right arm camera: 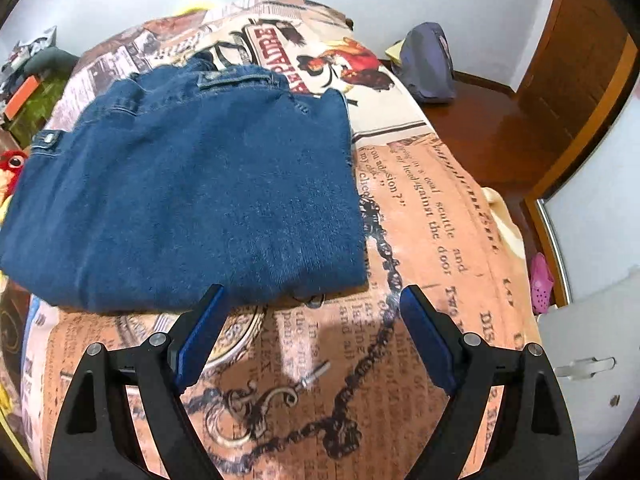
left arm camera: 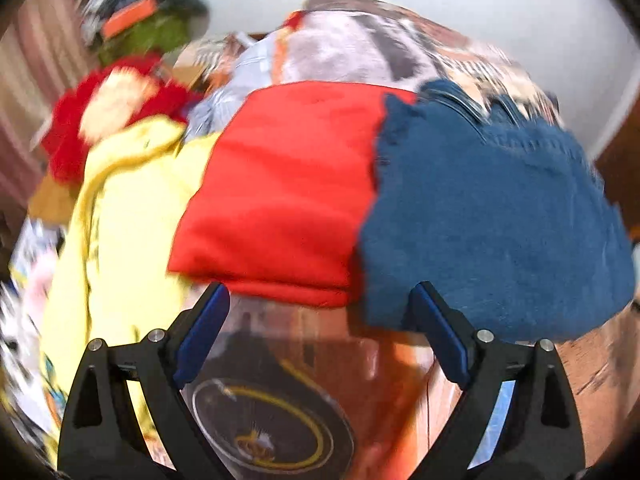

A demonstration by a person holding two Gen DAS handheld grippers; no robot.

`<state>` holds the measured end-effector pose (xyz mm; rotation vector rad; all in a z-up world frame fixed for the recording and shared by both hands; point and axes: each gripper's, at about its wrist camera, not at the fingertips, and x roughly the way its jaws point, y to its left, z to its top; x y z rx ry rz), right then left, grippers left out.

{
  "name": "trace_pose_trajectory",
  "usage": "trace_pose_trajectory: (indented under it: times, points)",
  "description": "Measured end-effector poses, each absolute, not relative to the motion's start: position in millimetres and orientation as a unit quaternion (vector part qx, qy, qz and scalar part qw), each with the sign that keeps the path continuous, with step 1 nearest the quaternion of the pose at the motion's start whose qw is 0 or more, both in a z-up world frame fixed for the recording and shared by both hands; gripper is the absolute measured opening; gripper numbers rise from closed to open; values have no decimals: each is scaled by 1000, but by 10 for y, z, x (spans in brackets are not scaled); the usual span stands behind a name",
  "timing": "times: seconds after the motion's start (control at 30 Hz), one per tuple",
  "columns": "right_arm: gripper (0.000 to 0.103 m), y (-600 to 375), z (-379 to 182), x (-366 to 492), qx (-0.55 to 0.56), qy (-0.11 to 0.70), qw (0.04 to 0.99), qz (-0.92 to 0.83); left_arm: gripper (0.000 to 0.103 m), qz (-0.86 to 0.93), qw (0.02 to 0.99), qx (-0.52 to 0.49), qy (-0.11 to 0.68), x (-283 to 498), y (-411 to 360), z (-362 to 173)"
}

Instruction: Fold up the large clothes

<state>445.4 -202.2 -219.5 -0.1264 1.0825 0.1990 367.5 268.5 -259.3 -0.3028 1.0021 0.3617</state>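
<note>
We see the folded jeans lying on the printed bedspread. A folded red garment touches their left edge, yellow clothing beyond it. Left gripper and right gripper hover before the jeans, jaws spread wide, holding nothing.

Folded blue jeans beside folded red garment
</note>
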Motion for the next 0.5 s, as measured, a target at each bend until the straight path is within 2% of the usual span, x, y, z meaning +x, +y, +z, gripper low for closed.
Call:
trace_pose_trajectory:
  times: [0.13,0.23,0.3,0.47,0.5]
  points:
    - [85,-2021,-2069,4306,-63,494,860,108,92,133,831,-291,454,3372,2940,-2716]
    - [85,-1945,-2023,4269,-65,486,863,122,88,77,808,-381,443,3330,2959,-2878]
    - [85,-1906,-2007,4241,-61,484,863,131,81,44,790,-427,438,3360,2921,-2980]
    - [85,-1795,-1984,4198,-54,479,863,155,81,-6,758,-492,428,3578,2766,-3164]
    - [85,-1762,-1992,4194,-57,479,862,159,78,-19,756,-497,426,3664,2732,-3191]
